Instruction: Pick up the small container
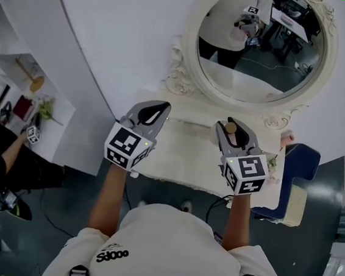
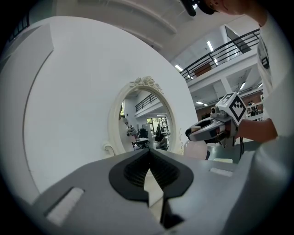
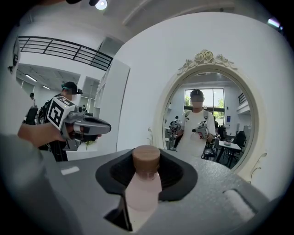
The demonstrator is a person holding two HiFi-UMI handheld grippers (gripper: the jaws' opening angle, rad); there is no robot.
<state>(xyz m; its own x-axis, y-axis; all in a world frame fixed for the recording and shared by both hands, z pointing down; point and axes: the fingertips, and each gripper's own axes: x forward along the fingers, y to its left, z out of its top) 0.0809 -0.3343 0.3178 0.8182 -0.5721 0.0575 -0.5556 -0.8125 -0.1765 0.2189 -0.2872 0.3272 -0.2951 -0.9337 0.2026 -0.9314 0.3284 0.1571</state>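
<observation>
Right gripper view puts the small container dead centre. It stands upright between the jaws of the right gripper, which are partly closed and press on its upper body just under the cap.

What worries us most is a slip. The body is smooth and rounded, and the hold sits high, with most of the container hanging below the pads. We judge that a quick swing or a tilt of the wrist could let it slide down or pivot out. Squeezing harder might pop it out of the ribbed hollow instead. From the head view it hangs over the far right part of the white table, close to the oval mirror, so a careless forward move could knock the frame. We cannot tell whether its base is clear of the table top.

The container is a little bottle, pale pink and slightly translucent, narrowing to a short neck under a flat brown cap that looks like wood or cork. It seems light and rigid.

To its left, well apart, the left gripper hovers over the near left of the table. Its jaws are brought together with nothing between them.
</observation>
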